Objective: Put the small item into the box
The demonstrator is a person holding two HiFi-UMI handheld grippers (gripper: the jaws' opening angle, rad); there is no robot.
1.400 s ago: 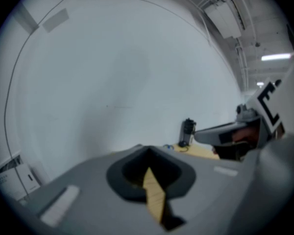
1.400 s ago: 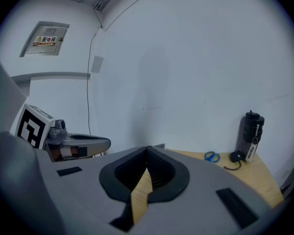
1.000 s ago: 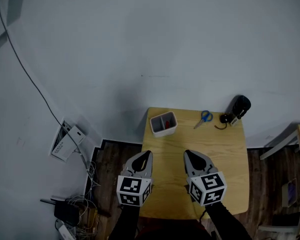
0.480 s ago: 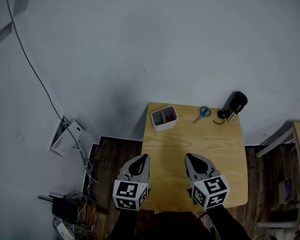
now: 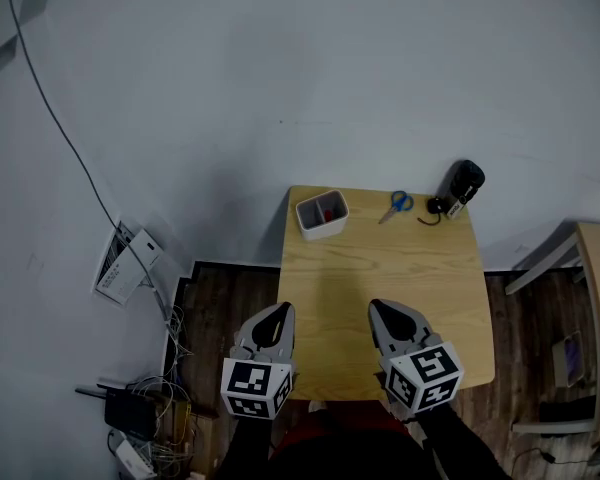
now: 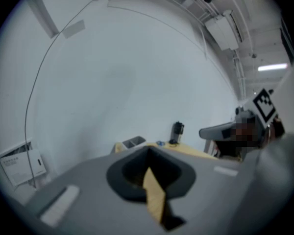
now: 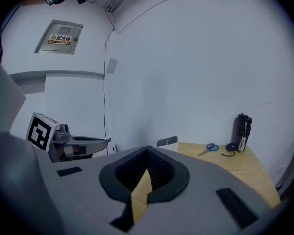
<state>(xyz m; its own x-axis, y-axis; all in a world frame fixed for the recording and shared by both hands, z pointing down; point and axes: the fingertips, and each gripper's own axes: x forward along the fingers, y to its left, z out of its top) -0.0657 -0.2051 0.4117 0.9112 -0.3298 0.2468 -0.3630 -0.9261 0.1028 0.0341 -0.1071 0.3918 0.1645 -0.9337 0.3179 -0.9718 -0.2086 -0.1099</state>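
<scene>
Small blue-handled scissors (image 5: 400,203) flat on pale wooden tabletop (image 5: 380,288), near white open-topped plastic box (image 5: 322,215) with something red inside. Left gripper (image 5: 283,311) and right gripper (image 5: 376,308) at near edge, well apart from both, jaws closed on nothing, leaving the reach clear.

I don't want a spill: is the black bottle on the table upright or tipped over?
Upright. In the right gripper view the black bottle stands on its base on the table, cap on top.

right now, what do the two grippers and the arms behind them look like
The left gripper and right gripper are grey tapered shells with black ribbed fingers. Each carries a white cube printed with black square markers. The sleeves are dark.
</scene>
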